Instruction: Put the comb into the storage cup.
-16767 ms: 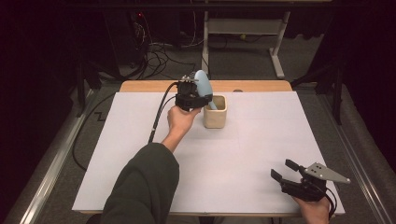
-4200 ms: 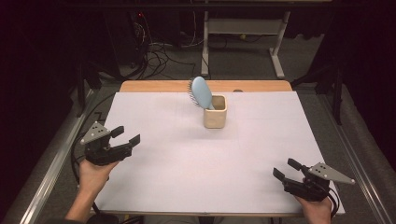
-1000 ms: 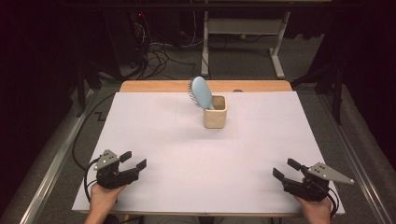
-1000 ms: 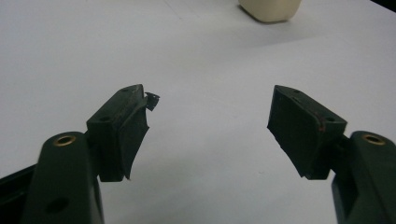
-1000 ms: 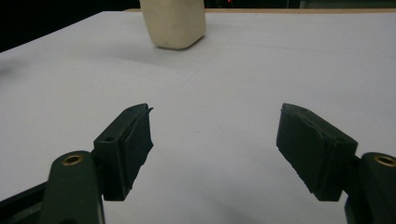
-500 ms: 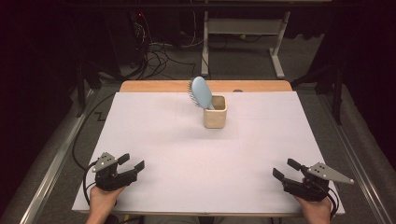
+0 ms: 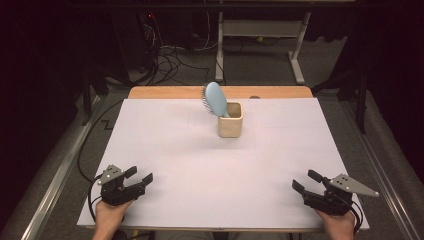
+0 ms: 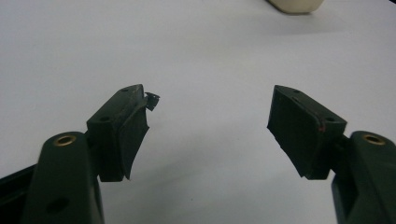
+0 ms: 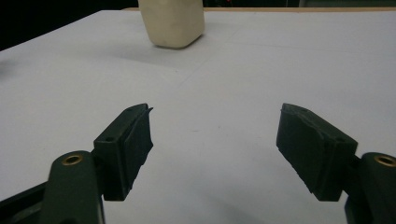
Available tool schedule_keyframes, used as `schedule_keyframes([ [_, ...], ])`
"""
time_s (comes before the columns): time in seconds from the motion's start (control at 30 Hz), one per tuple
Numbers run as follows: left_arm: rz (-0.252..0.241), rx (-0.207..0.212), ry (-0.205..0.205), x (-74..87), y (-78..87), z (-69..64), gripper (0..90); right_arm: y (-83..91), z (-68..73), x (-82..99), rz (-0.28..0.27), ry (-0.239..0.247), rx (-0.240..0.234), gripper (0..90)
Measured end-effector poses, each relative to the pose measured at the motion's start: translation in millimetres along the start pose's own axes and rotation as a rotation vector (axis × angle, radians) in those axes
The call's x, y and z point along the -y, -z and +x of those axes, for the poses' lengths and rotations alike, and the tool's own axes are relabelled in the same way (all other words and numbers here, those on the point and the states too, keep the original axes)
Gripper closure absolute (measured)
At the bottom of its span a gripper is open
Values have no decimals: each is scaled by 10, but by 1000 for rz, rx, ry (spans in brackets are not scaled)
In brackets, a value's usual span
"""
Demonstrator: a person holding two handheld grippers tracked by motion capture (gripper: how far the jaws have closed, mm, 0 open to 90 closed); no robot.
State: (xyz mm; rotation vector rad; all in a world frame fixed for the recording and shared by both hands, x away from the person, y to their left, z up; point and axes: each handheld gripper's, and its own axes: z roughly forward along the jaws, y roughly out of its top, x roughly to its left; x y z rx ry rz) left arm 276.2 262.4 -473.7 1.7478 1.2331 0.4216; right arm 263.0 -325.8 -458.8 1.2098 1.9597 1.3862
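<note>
A light blue hairbrush [image 7: 214, 99] stands head up in a cream square cup [image 7: 230, 120] at the far middle of the white table [image 7: 200, 165], leaning left over the rim. My left gripper [image 7: 139, 176] rests open at the near left corner, nothing between its jaws; it also shows in the left gripper view [image 8: 208, 119], with the cup's base [image 8: 295, 5] far ahead. My right gripper [image 7: 306, 182] rests open at the near right corner, and it stands empty in the right gripper view [image 9: 215, 140], with the cup [image 9: 173, 22] ahead at the upper left.
A bare wooden strip [image 7: 165, 93] runs along the table's far edge. Beyond it lie cables [image 7: 172, 55] on the floor and a metal stand [image 7: 260, 35]. Dark floor and rails flank both sides.
Long before, my left gripper held the brush at the cup. It has since let go and drawn back to the near left corner, settling slightly in the last second. The right gripper stayed put.
</note>
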Motion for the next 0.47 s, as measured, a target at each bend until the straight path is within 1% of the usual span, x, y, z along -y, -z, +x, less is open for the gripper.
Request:
schedule_keyframes([
  [0.27,2,-2,-16,0,-12,-26,290,7,-6,0,-1,-9,2,269],
  [0.47,10,-1,-17,-1,-27,-30,289,5,-10,1,-2,-8,0,268],
])
